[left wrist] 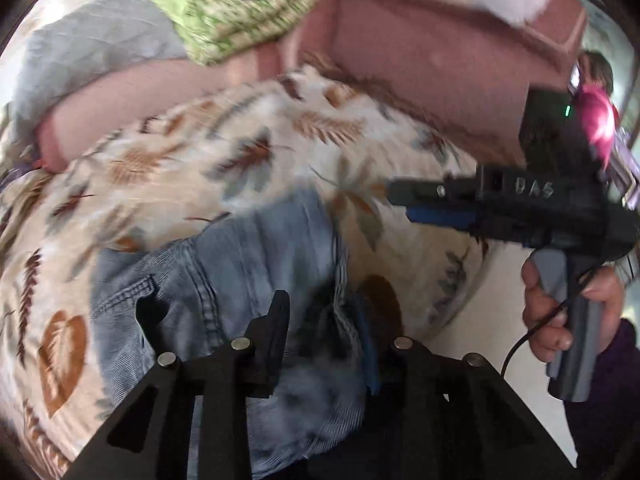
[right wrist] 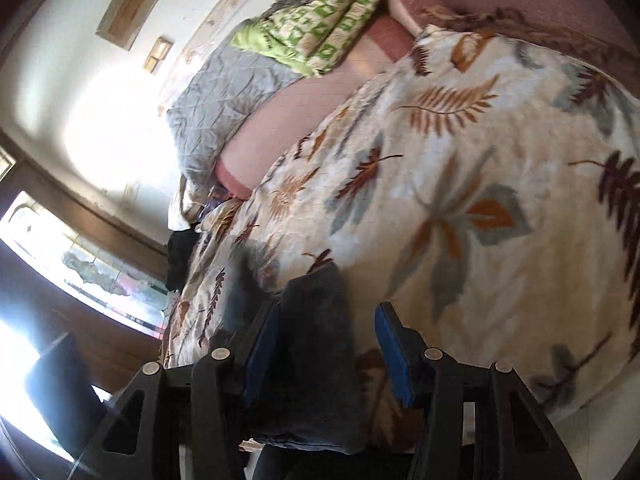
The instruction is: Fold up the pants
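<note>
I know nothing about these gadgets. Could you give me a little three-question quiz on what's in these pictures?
1. True or false: the jeans lie on a plain white sheet.
2. The heaped blanket far from the jeans is: A red, B green and cream, C black.
3. What holds the right gripper up?

Key: 1 false, they lie on a leaf-print bedspread. 2 B. 3 a person's hand around its handle.
</note>
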Available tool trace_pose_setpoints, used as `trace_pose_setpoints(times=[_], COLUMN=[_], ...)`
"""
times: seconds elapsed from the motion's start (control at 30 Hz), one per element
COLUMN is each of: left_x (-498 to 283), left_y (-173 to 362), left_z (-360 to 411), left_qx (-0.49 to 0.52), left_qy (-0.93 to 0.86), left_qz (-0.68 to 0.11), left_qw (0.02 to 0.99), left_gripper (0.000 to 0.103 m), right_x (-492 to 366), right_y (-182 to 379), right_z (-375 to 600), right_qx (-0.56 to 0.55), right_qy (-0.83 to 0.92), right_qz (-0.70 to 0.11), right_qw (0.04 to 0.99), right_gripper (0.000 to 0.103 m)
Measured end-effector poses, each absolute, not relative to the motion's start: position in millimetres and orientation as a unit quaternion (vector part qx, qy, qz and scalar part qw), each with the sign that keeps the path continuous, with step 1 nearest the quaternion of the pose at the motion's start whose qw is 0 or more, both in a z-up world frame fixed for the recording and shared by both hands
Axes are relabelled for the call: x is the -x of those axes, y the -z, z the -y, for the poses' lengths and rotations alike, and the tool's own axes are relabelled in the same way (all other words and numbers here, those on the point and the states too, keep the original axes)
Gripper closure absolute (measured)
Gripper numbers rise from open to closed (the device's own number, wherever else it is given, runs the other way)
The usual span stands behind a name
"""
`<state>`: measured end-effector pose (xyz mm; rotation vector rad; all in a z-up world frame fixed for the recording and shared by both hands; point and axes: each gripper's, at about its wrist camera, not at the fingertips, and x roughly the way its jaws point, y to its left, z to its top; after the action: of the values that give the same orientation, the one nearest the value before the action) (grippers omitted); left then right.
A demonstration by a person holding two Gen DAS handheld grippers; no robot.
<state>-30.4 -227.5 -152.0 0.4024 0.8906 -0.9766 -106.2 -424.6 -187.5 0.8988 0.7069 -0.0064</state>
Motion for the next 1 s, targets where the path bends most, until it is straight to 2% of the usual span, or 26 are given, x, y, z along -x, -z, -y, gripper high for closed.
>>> trace_pose_setpoints(times=[0.07,0.1,0.13,0.2,0.33,0.53,0.73,0.9,1.0], left_x=[34,33,31,21,-17,-53,-74,-113,-136], left_y=[139,129,118,101,101,152,174,198,225], left_z=[219,210,198,171,130,104,115,143,157], left_qx=[-0.173,-0.164,-0.155,-0.146,-0.146,-0.119,-0.106,-0.119,-0.126], left_qy=[0.468,0.475,0.474,0.446,0.366,0.304,0.280,0.256,0.237], left_qz=[-0.390,-0.377,-0.362,-0.334,-0.343,-0.423,-0.436,-0.455,-0.490], left_qw=[0.774,0.778,0.788,0.818,0.853,0.845,0.849,0.845,0.830], left_gripper=[0.069,0.064,0.052,0.035,0.034,0.034,0.034,0.034,0.032], right_x=[111,112,112,111,96,57,13,-16,-28], right_y=[188,188,188,191,194,184,182,206,234], right_z=[427,427,427,428,416,377,340,328,339], right_qx=[-0.416,-0.408,-0.402,-0.402,-0.416,-0.373,-0.322,-0.283,-0.300], right_qy=[0.010,0.014,0.018,0.018,-0.013,-0.047,-0.063,-0.022,-0.005], right_qz=[-0.340,-0.342,-0.343,-0.345,-0.352,-0.382,-0.409,-0.447,-0.473], right_qw=[0.844,0.846,0.849,0.848,0.839,0.844,0.852,0.848,0.828], right_gripper=[0.049,0.049,0.049,0.049,0.049,0.049,0.049,0.049,0.040])
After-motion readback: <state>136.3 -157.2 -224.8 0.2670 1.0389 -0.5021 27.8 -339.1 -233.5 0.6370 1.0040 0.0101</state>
